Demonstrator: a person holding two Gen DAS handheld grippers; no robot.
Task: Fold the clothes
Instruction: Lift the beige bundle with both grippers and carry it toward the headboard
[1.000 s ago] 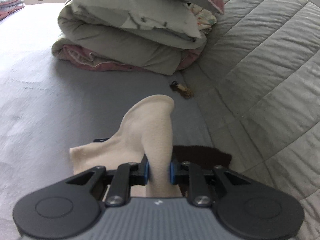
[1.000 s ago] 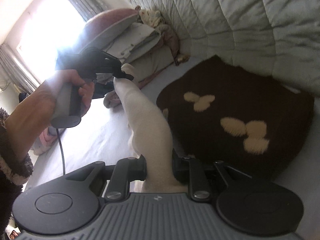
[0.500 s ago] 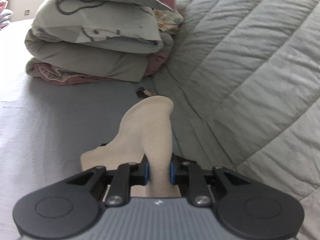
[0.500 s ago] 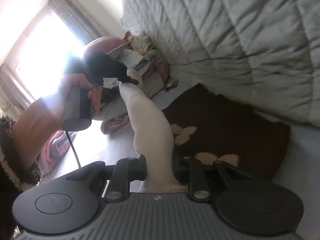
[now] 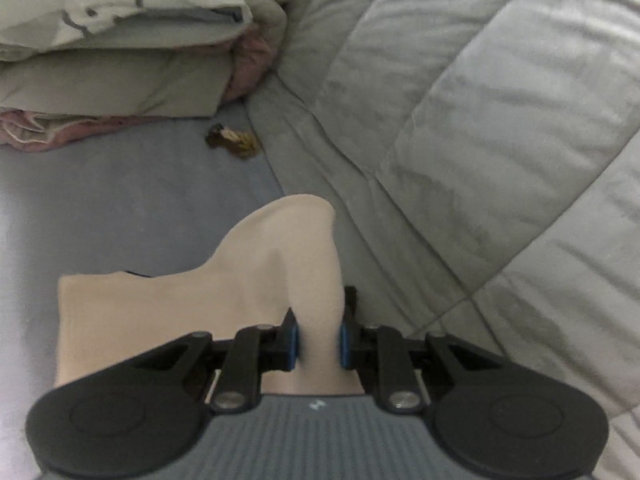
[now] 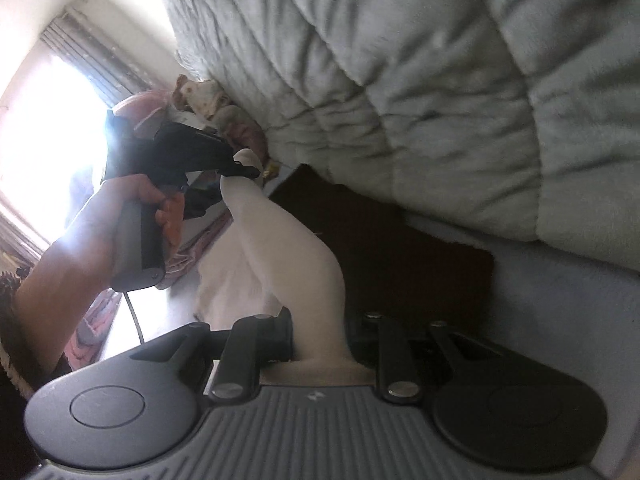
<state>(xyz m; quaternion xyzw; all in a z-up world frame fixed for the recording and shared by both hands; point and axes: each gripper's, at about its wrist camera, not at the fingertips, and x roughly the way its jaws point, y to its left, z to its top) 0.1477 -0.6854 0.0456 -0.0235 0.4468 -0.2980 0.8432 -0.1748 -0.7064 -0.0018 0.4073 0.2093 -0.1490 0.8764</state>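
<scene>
A cream fleece garment (image 5: 276,268) is pinched in my left gripper (image 5: 318,346), which is shut on a fold of it above the grey bed sheet. The same garment (image 6: 288,248) stretches between both grippers in the right wrist view. My right gripper (image 6: 318,340) is shut on its other end. The left gripper (image 6: 240,168) shows there too, held in a hand at upper left. The garment's dark brown side (image 6: 400,248) lies on the bed beneath the lifted cream part.
A thick grey quilted duvet (image 5: 500,100) lies along the right. A stack of folded bedding (image 5: 112,48) sits at the back left, with a small brown object (image 5: 232,142) on the sheet before it. A bright window (image 6: 48,128) is at the left.
Both grippers have lifted and carried the cream garment toward the duvet. The brown side with cream patches is now mostly covered; the bedding stack has shifted up and left in view.
</scene>
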